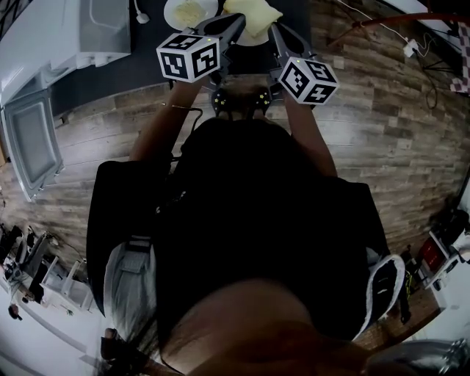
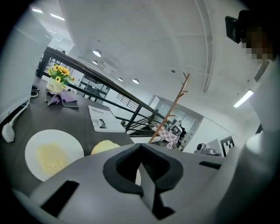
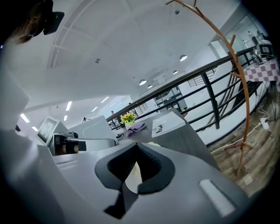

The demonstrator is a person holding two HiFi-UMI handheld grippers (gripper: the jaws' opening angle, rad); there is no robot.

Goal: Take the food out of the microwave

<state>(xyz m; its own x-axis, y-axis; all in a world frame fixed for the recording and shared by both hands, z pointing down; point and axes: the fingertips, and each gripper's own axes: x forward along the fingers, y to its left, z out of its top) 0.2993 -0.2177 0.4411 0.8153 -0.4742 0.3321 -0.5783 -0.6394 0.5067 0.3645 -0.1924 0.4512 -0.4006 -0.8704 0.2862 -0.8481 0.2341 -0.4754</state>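
Left gripper (image 1: 236, 22): jaws drawn together on the near rim of a white plate (image 1: 253, 40); in the left gripper view (image 2: 141, 153) a sliver of that rim (image 2: 137, 177) shows between the dark pads.
Right gripper (image 1: 274, 31): likewise clamped on the same plate from the other side; the right gripper view (image 3: 136, 146) shows a white wedge of rim (image 3: 132, 175) pinched in the closed jaws.
Food: a pale yellow, folded piece (image 1: 253, 16) lies on the held plate, between the two gripper tips and outside the microwave; the left gripper view shows it just beyond the jaws (image 2: 104, 147).
Plate height: the head view does not show whether the plate rests on the dark worktop (image 1: 147, 73) or hangs above it.
Microwave (image 1: 66, 29): white, at the worktop's left end, well apart from the plate; its door (image 1: 29, 139) stands open over the wooden floor (image 1: 382, 132).
Second plate (image 1: 172, 11): on the worktop just left of the held one, carrying a flat, pale yellow portion (image 1: 189, 12).
Further along the worktop: a booklet (image 2: 104, 119), a purple cloth (image 2: 61, 99) and a pot of yellow flowers (image 2: 59, 74).
Cable: a white plug lead (image 2: 8, 129) lies by the second plate.
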